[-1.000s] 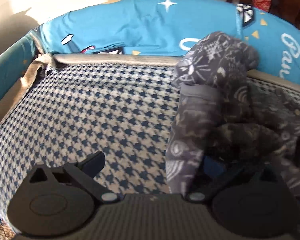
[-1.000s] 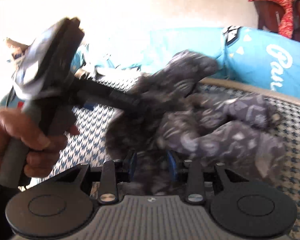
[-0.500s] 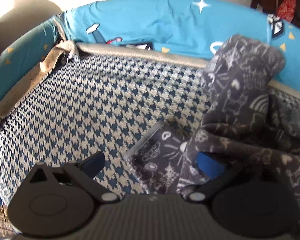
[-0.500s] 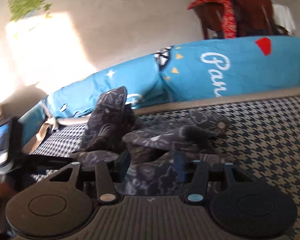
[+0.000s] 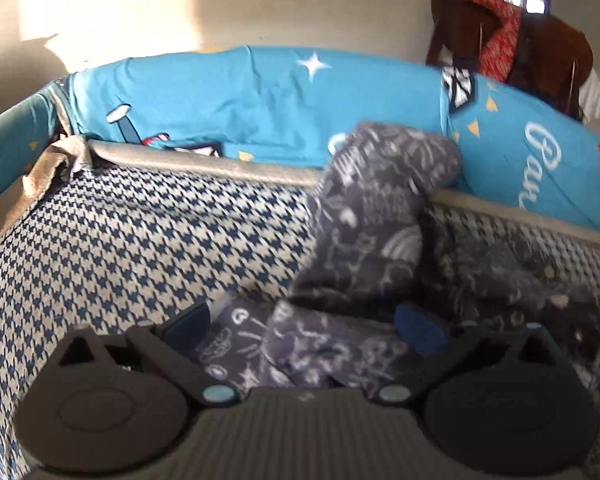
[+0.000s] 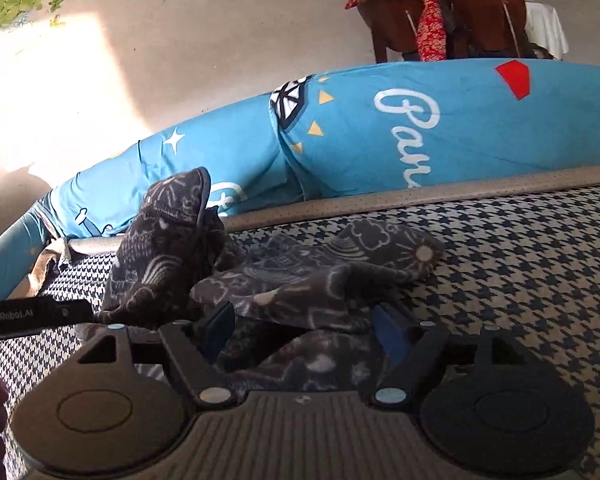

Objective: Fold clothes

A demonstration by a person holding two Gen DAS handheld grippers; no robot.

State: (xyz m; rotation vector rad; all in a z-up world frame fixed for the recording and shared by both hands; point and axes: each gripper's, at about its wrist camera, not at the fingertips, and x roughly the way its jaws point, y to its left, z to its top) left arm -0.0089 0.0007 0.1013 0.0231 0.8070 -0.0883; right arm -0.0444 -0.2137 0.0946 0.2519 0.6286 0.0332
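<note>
My right claw was opening, its pads coming away from the garment that lay bunched between them on the bed. My left claw stood wide, with a fold of the same cloth lying loose between its fingers and neither pad pressing on it. The garment, dark grey with pale doodles, sat in a crumpled heap near the bed's far edge; one part stood up against the blue bolster. By my reckoning the folding had barely begun: nothing lay flat, no clean edge showed, and I could not tell sleeve from hem. Spreading it out, squaring it and making every fold were all left to do.
</note>
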